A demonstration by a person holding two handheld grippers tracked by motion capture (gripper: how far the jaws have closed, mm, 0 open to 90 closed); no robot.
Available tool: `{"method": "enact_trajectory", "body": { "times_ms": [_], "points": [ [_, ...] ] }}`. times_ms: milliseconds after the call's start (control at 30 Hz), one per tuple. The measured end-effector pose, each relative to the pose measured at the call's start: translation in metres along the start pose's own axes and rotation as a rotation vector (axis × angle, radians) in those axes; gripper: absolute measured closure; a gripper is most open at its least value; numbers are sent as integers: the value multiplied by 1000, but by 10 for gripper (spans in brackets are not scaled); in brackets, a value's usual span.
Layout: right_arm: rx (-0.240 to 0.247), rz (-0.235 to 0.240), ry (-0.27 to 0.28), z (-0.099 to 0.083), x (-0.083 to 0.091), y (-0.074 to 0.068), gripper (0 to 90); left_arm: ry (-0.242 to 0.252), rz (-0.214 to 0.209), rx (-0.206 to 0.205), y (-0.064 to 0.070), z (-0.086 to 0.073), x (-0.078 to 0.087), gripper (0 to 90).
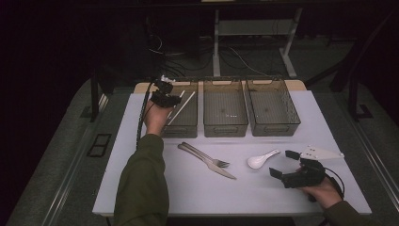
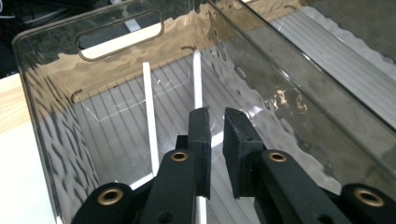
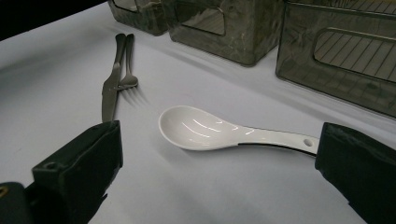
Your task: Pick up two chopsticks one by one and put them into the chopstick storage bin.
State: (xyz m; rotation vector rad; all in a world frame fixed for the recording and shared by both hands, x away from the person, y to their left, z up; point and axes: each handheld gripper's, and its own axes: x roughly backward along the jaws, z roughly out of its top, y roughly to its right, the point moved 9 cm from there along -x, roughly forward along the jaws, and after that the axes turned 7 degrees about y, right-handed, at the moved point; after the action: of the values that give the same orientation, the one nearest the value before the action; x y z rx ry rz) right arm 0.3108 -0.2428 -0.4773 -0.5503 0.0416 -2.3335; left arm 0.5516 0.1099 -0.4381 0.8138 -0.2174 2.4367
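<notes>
Two white chopsticks point(image 1: 181, 109) lie slanted in the leftmost clear bin point(image 1: 181, 130). My left gripper point(image 1: 175, 98) hovers over that bin's far left part. In the left gripper view its jaws point(image 2: 215, 112) stand a narrow gap apart above the bin floor, holding nothing; one chopstick point(image 2: 148, 107) lies to their left and the other chopstick point(image 2: 198, 79) runs under them. A white ceramic spoon point(image 1: 261, 160) rests on the table at the front right. My right gripper point(image 1: 283, 163) is wide open just behind its handle; the spoon point(image 3: 205, 128) lies between the spread jaws point(image 3: 219, 139), untouched.
A steel fork point(image 1: 207, 157) and knife point(image 1: 219, 170) lie together mid-table, left of the spoon; fork point(image 3: 128, 79) and knife point(image 3: 111, 88) also appear beyond the right jaws. The middle bin point(image 1: 225, 127) and right bin point(image 1: 275, 128) stand in a row at the back.
</notes>
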Motion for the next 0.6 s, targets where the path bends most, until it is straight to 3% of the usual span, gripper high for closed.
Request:
{"method": "enact_trajectory", "body": {
  "times_ms": [133, 300, 600],
  "points": [
    [0, -1, 0, 0, 0, 0, 9, -1, -18, -8, 4, 1, 2, 739],
    [2, -2, -1, 0, 0, 0, 9, -5, -35, -58, 11, 5, 11, 670],
    [2, -3, -2, 0, 0, 0, 9, 50, -115, -63, 33, 18, 42, 499]
  ]
}}
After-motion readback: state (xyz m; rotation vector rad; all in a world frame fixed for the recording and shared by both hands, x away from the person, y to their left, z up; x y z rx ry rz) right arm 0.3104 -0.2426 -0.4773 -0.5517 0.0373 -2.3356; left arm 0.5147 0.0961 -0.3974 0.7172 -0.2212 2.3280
